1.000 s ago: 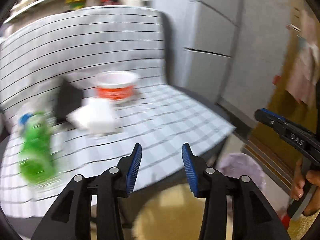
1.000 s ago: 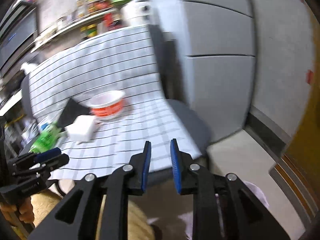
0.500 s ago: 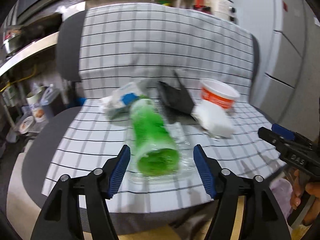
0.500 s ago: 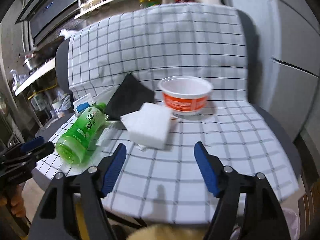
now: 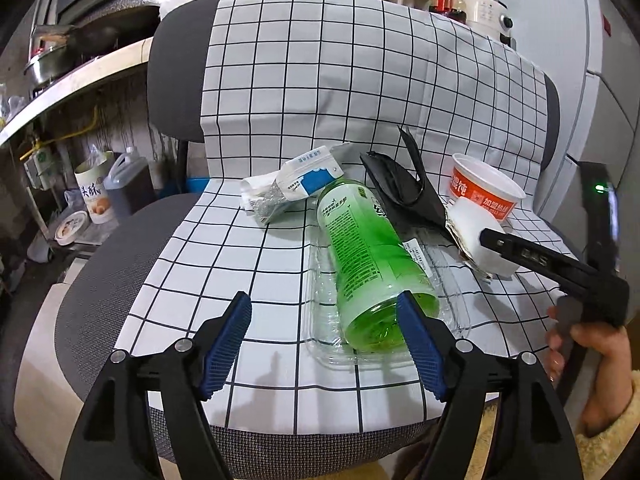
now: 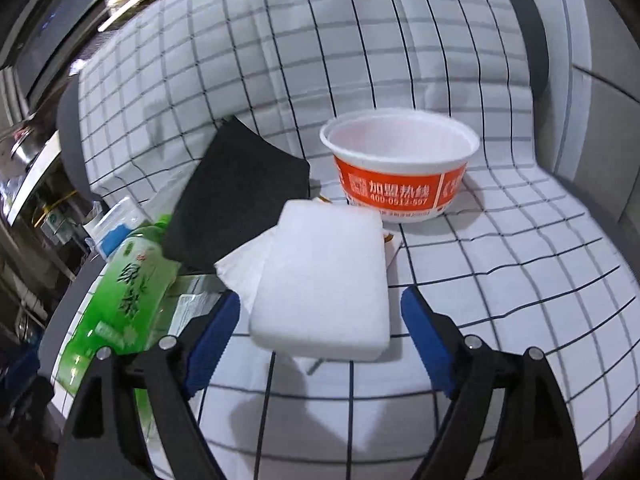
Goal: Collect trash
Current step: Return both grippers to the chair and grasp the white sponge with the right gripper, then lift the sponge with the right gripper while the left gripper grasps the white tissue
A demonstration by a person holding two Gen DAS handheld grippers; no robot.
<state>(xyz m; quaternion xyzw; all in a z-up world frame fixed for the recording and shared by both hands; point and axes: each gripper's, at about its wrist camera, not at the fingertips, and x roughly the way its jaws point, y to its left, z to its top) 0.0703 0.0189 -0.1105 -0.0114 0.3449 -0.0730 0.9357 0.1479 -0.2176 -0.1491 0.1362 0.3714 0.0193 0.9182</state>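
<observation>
Trash lies on a chair seat covered by a checked cloth (image 5: 240, 248). A green plastic bottle (image 5: 368, 256) lies on a clear plastic tray (image 5: 324, 344); it also shows in the right wrist view (image 6: 124, 292). My left gripper (image 5: 324, 340) is open, just before the bottle's base. A white foam block (image 6: 324, 276) lies on a paper napkin (image 6: 244, 264). My right gripper (image 6: 320, 336) is open, its fingers on either side of the block's near end. Behind stand an orange and white paper bowl (image 6: 400, 164), a black pouch (image 6: 240, 192) and a crumpled blue and white wrapper (image 5: 292, 188).
The chair's dark backrest (image 5: 176, 76) rises behind the cloth. Shelves with pots and jars (image 5: 68, 60) and containers on the floor (image 5: 96, 200) are at the left. A grey cabinet (image 5: 608, 80) stands at the right. The right gripper's body (image 5: 552, 264) shows in the left wrist view.
Both grippers have swung from the chair's right edge to face the trash and moved in closer. Both have opened wider. The right one now straddles the foam block.
</observation>
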